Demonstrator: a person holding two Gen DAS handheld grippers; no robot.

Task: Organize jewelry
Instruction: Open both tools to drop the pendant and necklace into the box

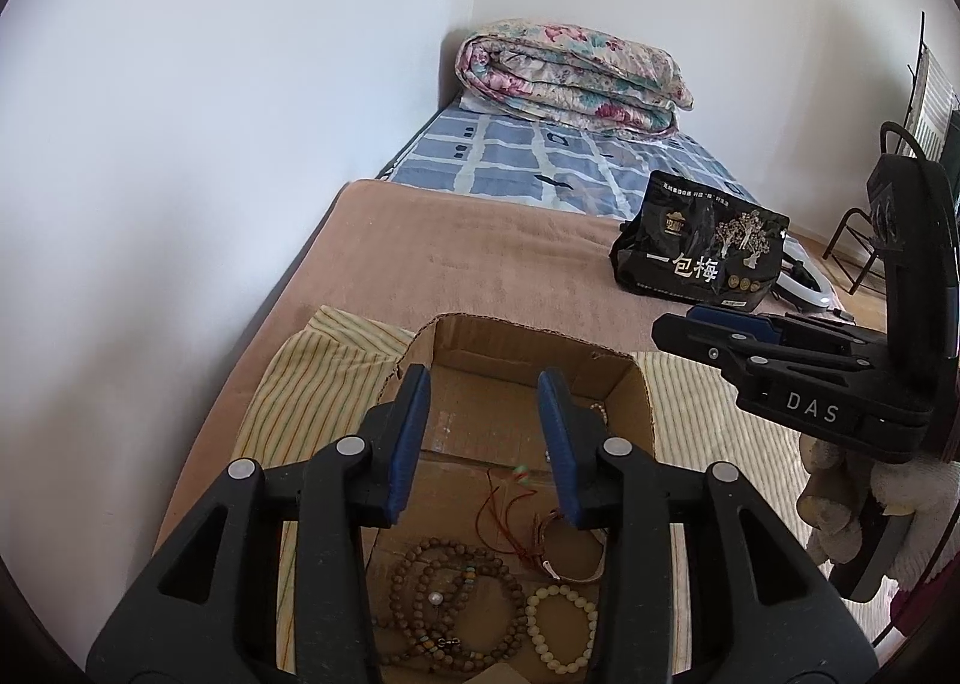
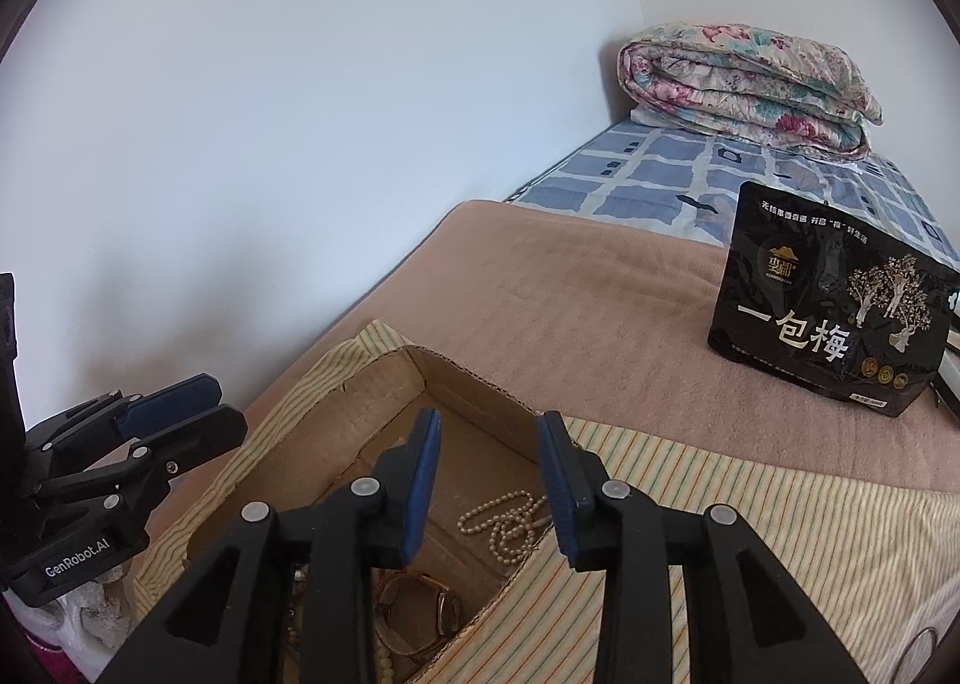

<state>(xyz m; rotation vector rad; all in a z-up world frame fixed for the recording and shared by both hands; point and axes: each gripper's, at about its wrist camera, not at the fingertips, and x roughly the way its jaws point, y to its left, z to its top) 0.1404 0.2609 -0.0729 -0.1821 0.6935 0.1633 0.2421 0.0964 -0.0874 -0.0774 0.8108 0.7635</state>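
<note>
One open cardboard box (image 1: 624, 384) is seen on a striped yellow cloth (image 1: 312, 378), which is spread over a tan blanket (image 1: 480, 252) on a bed. Inside the box, several pieces of jewelry are gathered: one long strand of round brown wooden beads (image 1: 444, 600) coiled in loops, one bracelet of pale cream beads (image 1: 561, 627), one thin red cord (image 1: 504, 510), and, in the right wrist view, one small-beaded pearl chain (image 2: 504, 519) and one gold-toned wristwatch (image 2: 420, 606). Two black plastic tools with blue padded fingers are held above the box. The left hand-held gripper (image 1: 485, 444) is released, its jaws apart and empty. The right hand-held gripper (image 2: 487, 480) is likewise released and empty. One glossy black snack bag (image 2: 828, 312) is stood upright on the blanket, well apart from the box. One folded floral quilt (image 1: 570, 78) is laid at the far end of the bed.
</note>
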